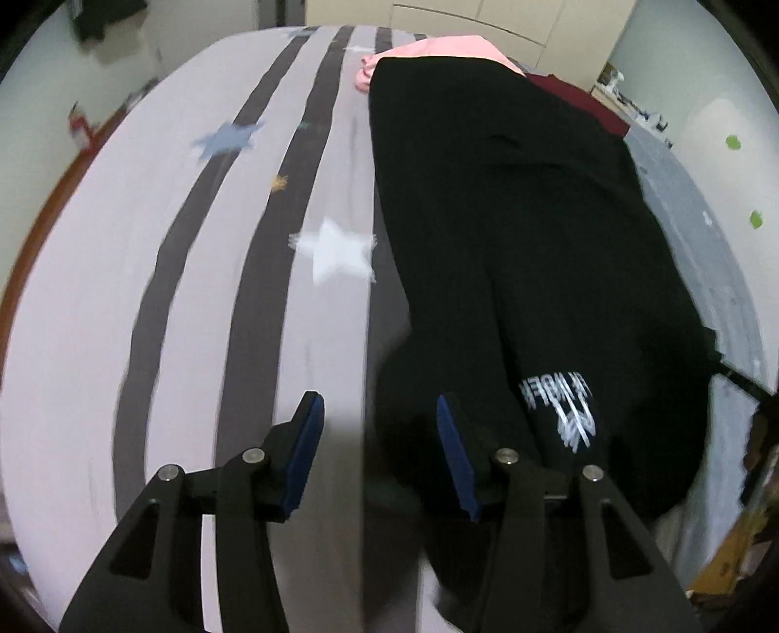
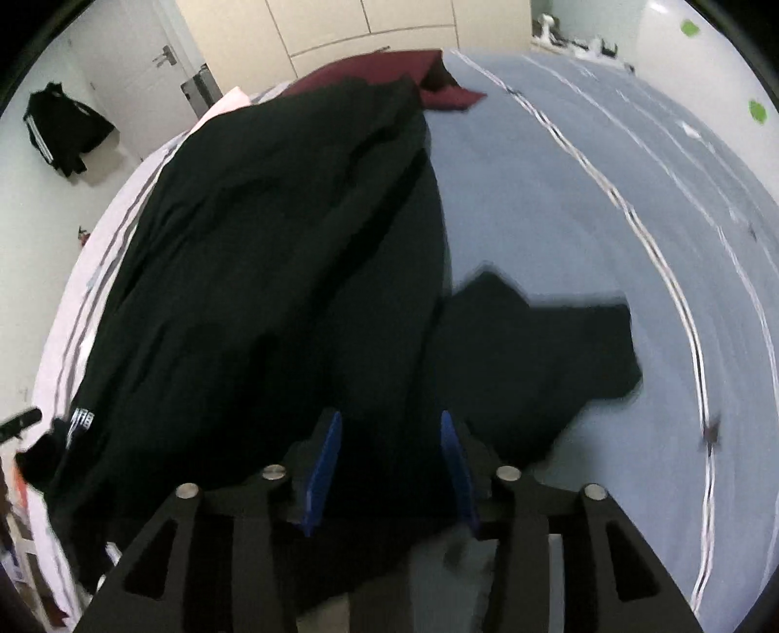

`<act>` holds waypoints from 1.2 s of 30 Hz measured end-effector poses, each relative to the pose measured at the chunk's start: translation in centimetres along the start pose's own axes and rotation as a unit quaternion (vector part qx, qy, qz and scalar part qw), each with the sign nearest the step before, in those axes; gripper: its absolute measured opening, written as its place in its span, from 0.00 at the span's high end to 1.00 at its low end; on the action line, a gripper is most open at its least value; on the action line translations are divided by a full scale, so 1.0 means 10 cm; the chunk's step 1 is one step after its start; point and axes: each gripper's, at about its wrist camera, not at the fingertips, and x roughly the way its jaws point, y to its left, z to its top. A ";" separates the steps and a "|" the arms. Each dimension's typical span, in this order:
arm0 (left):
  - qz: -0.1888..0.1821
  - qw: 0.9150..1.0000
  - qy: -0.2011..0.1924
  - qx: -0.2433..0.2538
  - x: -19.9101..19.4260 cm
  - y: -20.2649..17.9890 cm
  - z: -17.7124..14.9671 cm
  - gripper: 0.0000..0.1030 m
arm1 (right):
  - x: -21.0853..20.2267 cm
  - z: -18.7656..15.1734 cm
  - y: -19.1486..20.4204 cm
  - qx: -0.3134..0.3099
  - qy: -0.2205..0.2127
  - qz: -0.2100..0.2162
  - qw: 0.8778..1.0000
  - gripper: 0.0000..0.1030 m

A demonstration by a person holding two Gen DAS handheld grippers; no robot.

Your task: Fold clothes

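Observation:
A long black garment (image 1: 526, 233) with a white printed logo (image 1: 565, 409) lies stretched along the bed; it also shows in the right wrist view (image 2: 272, 272), with a sleeve (image 2: 535, 350) spread to the right. My left gripper (image 1: 377, 414) is open over the garment's left near edge, its right pad above the black cloth and its left pad above the sheet. My right gripper (image 2: 389, 438) is open just above the garment's near part, with nothing between its pads.
The bed has a striped sheet with stars (image 1: 336, 253) on the left and a grey-blue sheet (image 2: 560, 204) on the right. A pink garment (image 1: 438, 48) and a maroon garment (image 2: 389, 73) lie at the far end. Wardrobe doors (image 2: 370, 19) stand beyond.

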 end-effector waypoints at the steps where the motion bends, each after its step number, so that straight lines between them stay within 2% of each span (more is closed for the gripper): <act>1: -0.016 1.000 0.003 -0.011 -0.05 -0.02 -0.10 0.44 | -0.03 -0.10 -0.01 0.007 0.004 0.006 1.000 0.58; 2: -0.035 0.999 0.007 -0.020 -0.07 -0.04 -0.20 0.34 | -0.06 -0.19 -0.02 0.013 0.008 0.012 1.000 0.57; 4: -0.059 0.998 0.013 -0.026 -0.04 -0.10 -0.34 0.30 | -0.05 -0.38 -0.02 0.024 0.021 0.016 0.999 0.57; 7: -0.026 0.999 0.030 -0.017 0.23 -0.18 -0.47 0.31 | 0.05 -0.54 -0.01 0.031 0.034 0.012 0.999 0.57; 8: -0.027 0.999 0.035 -0.013 0.30 -0.20 -0.48 0.43 | 0.08 -0.56 0.00 0.033 0.036 0.012 0.999 0.57; 9: -0.030 0.999 0.037 -0.006 0.37 -0.23 -0.49 0.69 | 0.11 -0.59 0.01 0.036 0.038 0.012 0.999 0.57; 11: -0.019 0.999 0.037 -0.003 0.43 -0.22 -0.48 0.90 | 0.16 -0.62 0.04 0.039 0.040 0.010 0.998 0.56; 13: -0.008 1.000 0.028 -0.007 0.42 -0.17 -0.43 0.93 | 0.18 -0.63 0.07 0.037 0.038 0.004 0.999 0.56; 15: 0.000 1.000 -0.001 -0.027 0.23 0.00 -0.31 0.94 | 0.17 -0.65 0.08 0.035 0.037 0.000 0.999 0.55; 17: 0.018 0.998 -0.027 -0.049 -0.02 0.28 -0.17 0.94 | 0.14 -0.66 0.08 0.034 0.037 -0.003 0.999 0.55; 20: 0.060 0.992 -0.070 -0.080 -0.47 0.91 0.09 0.94 | 0.09 -0.68 0.08 0.028 0.035 -0.008 0.999 0.55; 22: 0.073 0.989 -0.084 -0.093 -0.65 1.36 0.27 0.95 | 0.06 -0.71 0.10 0.027 0.036 -0.013 0.999 0.55; 24: 0.075 0.990 -0.073 -0.094 -0.57 1.62 0.42 0.93 | 0.05 -0.74 0.11 0.027 0.036 -0.014 0.999 0.55; 25: 0.076 0.991 -0.065 -0.094 -0.51 1.73 0.49 0.89 | 0.05 -0.76 0.11 0.026 0.037 -0.013 0.999 0.55; 27: 0.110 0.987 -0.050 -0.103 -0.30 1.84 0.53 0.80 | 0.05 -0.80 0.13 0.025 0.037 -0.016 0.999 0.55; 28: 0.130 0.985 -0.043 -0.108 -0.18 1.89 0.54 0.80 | 0.04 -0.83 0.14 0.026 0.036 -0.020 0.999 0.55; 29: 0.135 0.982 -0.042 -0.122 -0.12 1.92 0.49 0.78 | 0.02 -0.86 0.14 0.032 0.036 -0.021 0.999 0.55; 31: 0.119 0.979 -0.046 -0.156 -0.08 1.94 0.31 0.71 | -0.05 -0.94 0.14 0.045 0.033 -0.021 0.998 0.55; 33: 0.081 0.982 -0.043 -0.166 -0.09 1.77 0.10 0.58 | -0.14 -1.03 0.13 0.057 0.028 -0.019 0.998 0.55; 36: 0.027 0.989 -0.015 -0.148 0.02 1.38 -0.37 0.56 | -0.28 -1.22 0.17 0.059 0.027 -0.008 0.998 0.55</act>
